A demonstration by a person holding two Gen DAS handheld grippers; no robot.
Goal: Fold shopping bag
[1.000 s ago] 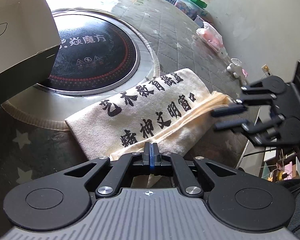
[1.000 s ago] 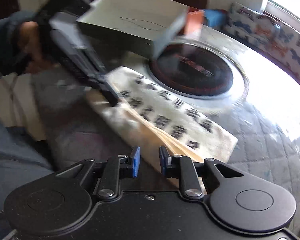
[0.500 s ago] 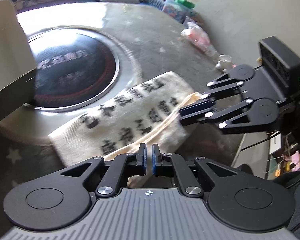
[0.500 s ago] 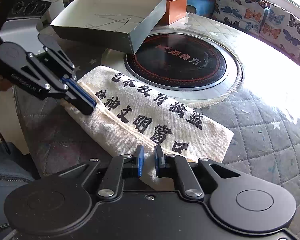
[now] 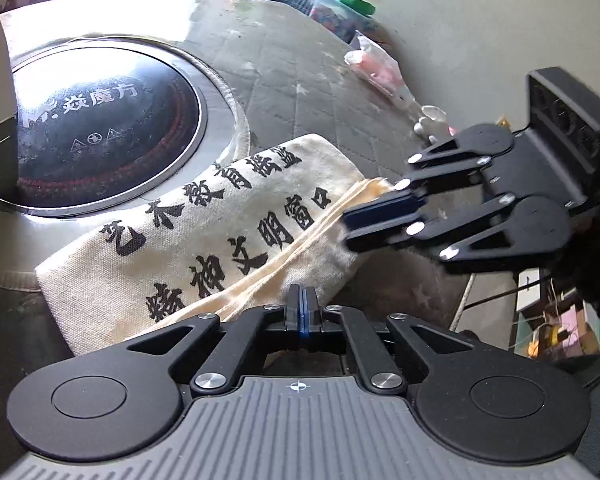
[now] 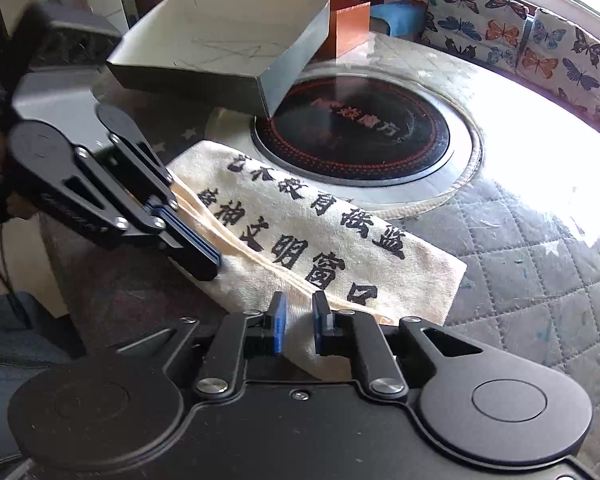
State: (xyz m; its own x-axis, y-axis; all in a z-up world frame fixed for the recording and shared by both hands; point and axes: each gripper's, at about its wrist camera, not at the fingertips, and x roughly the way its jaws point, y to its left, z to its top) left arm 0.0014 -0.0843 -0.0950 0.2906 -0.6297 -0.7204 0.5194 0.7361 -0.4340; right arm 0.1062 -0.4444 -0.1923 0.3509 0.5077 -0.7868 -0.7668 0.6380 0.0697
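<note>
A cream canvas shopping bag (image 5: 204, 236) with black Chinese characters lies folded into a long strip on the quilted table; it also shows in the right wrist view (image 6: 320, 240). Its handle straps (image 5: 284, 256) run along the near edge. My left gripper (image 5: 304, 308) is shut, its tips at the bag's near edge; it appears in the right wrist view (image 6: 198, 256) with nothing between its tips. My right gripper (image 6: 298, 320) is open with the bag's edge between its fingers; it shows in the left wrist view (image 5: 352, 224) at the bag's right end.
A round black induction cooktop (image 5: 100, 136) is set in the table behind the bag. A grey cardboard box lid (image 6: 228, 52) and an orange box (image 6: 350, 26) stand beyond it. Butterfly cushions (image 6: 520, 44) line the far side. The table edge is close by.
My left gripper has shut from slightly open. My right gripper has come in over the bag's right end.
</note>
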